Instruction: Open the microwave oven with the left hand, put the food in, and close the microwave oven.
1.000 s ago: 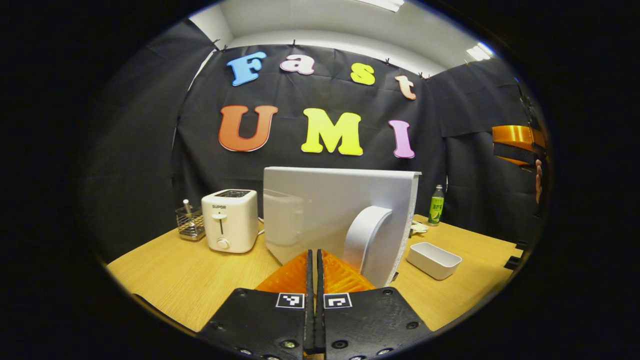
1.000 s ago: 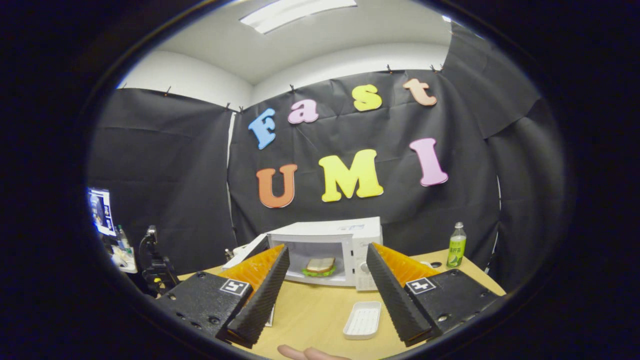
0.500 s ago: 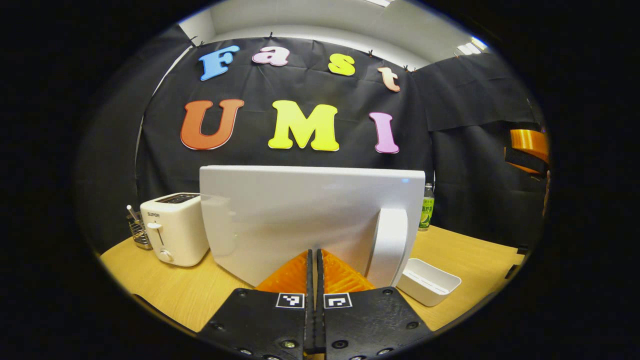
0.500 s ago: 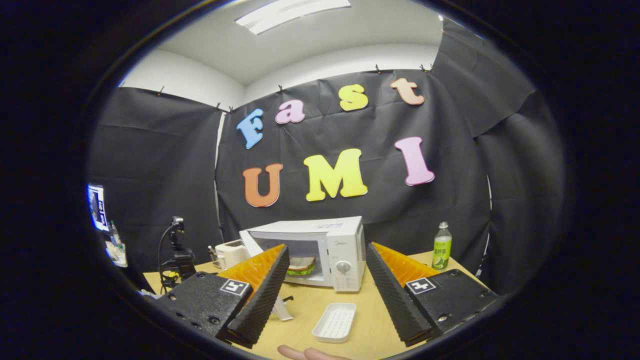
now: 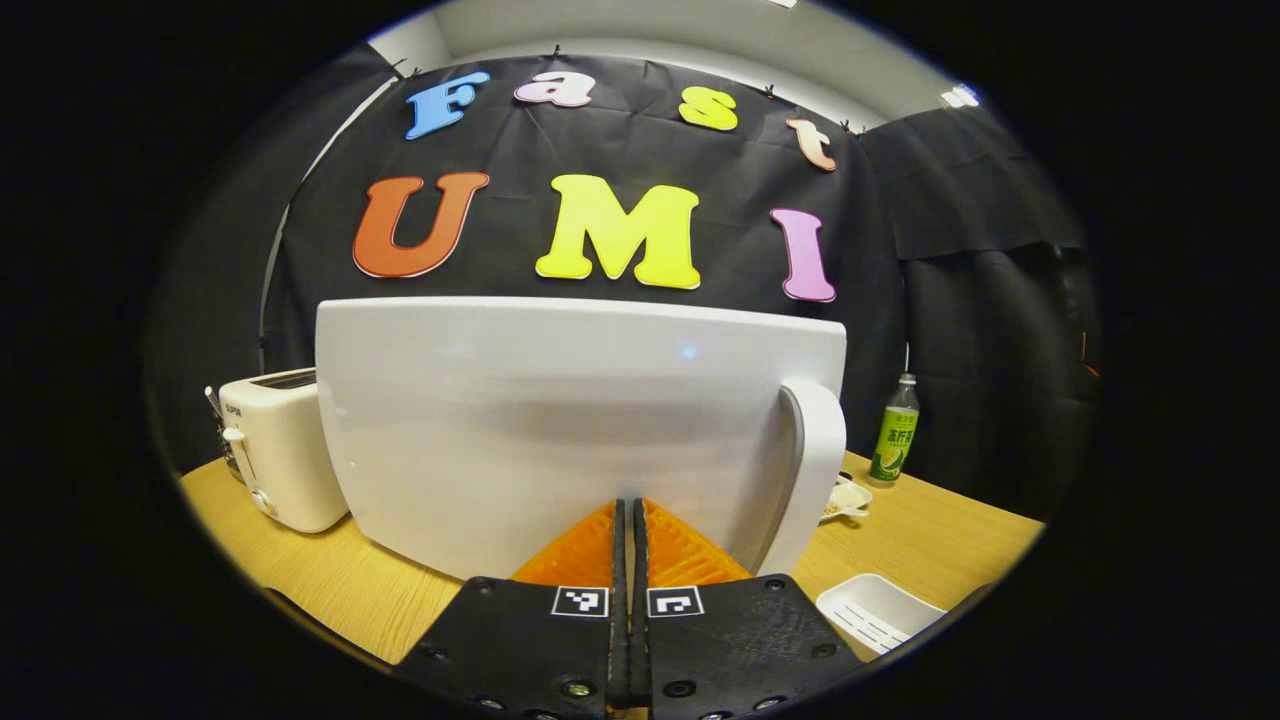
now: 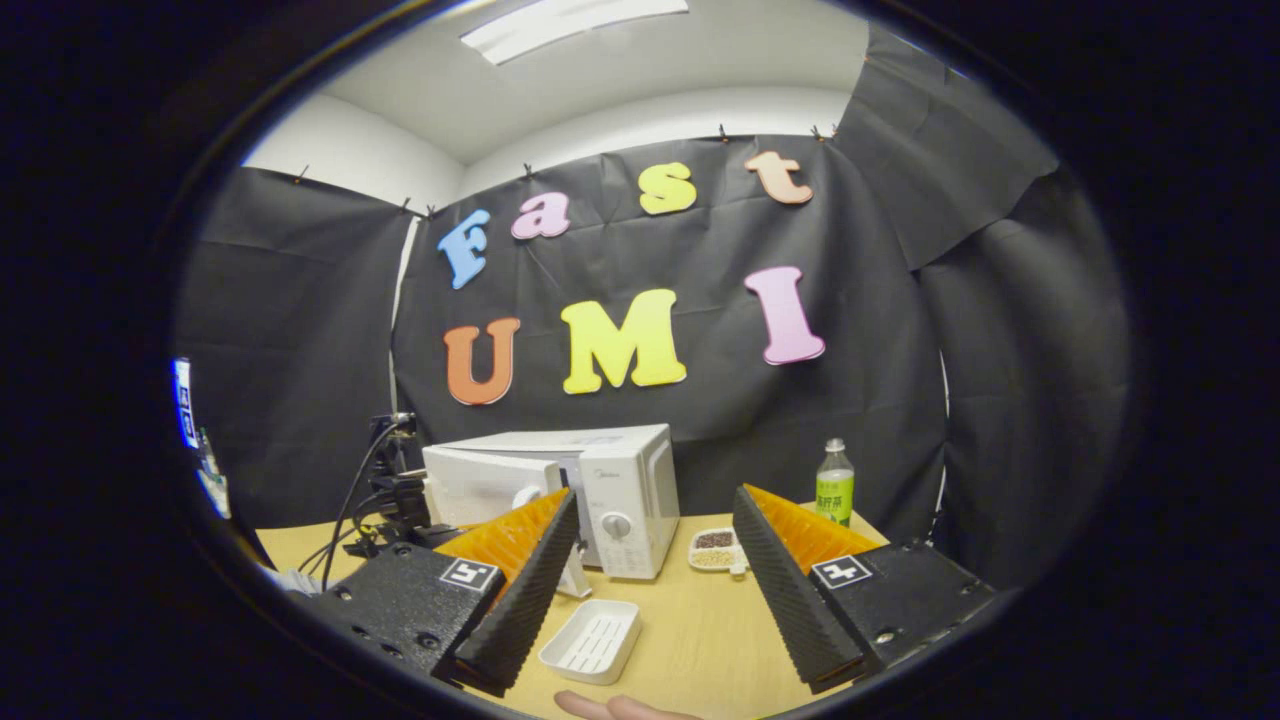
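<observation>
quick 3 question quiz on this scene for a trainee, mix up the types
1. True or false: the right gripper is open and holds nothing.
2. What stands left of the microwave door in the left gripper view: A) kettle B) toaster C) blender?
3. Fill in: the left gripper, fingers together, is against the door, left of its ____.

Key: 1 true; 2 B; 3 handle.
</observation>
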A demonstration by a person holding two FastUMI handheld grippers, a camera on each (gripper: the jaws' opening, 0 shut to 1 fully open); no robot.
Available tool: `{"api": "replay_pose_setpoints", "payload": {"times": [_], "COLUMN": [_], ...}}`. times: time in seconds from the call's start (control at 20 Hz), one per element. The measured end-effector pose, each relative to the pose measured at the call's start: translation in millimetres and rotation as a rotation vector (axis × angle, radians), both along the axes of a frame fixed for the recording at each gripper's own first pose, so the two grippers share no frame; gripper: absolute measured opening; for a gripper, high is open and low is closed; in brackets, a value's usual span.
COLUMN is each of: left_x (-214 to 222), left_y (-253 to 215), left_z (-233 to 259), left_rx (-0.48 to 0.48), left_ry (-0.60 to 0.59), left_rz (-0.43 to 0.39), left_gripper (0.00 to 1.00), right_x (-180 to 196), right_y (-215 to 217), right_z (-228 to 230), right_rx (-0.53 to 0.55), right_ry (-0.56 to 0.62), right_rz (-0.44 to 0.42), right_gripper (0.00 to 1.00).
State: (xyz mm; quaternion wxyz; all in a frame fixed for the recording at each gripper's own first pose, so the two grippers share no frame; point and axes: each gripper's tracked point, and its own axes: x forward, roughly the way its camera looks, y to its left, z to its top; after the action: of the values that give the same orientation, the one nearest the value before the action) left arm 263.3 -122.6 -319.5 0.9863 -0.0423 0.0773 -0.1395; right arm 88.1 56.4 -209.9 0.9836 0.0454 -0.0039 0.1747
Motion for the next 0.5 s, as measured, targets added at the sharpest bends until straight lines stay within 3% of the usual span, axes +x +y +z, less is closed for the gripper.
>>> {"api": "replay_pose_setpoints", "payload": {"times": [0.25, 0.5], "left_x": [32.5, 36.9], "left_y": [-7.5, -10.6], "left_z": [-5.5, -7.8], "left_rx": [0.04, 0.031], "left_ry": [0.018, 0.054], "left_rz": [0.064, 0.095], "left_gripper": [0.0, 0.02], "right_x": [-3.2, -16.0], "right_y": [-10.6, -27.0], "right_z": [-8.2, -24.4], "right_rx": [-0.001, -0.035], "right_ry": [0.034, 0.121], "right_rz": [0.002, -0.062], "right_gripper": [0.99, 0.99]}}
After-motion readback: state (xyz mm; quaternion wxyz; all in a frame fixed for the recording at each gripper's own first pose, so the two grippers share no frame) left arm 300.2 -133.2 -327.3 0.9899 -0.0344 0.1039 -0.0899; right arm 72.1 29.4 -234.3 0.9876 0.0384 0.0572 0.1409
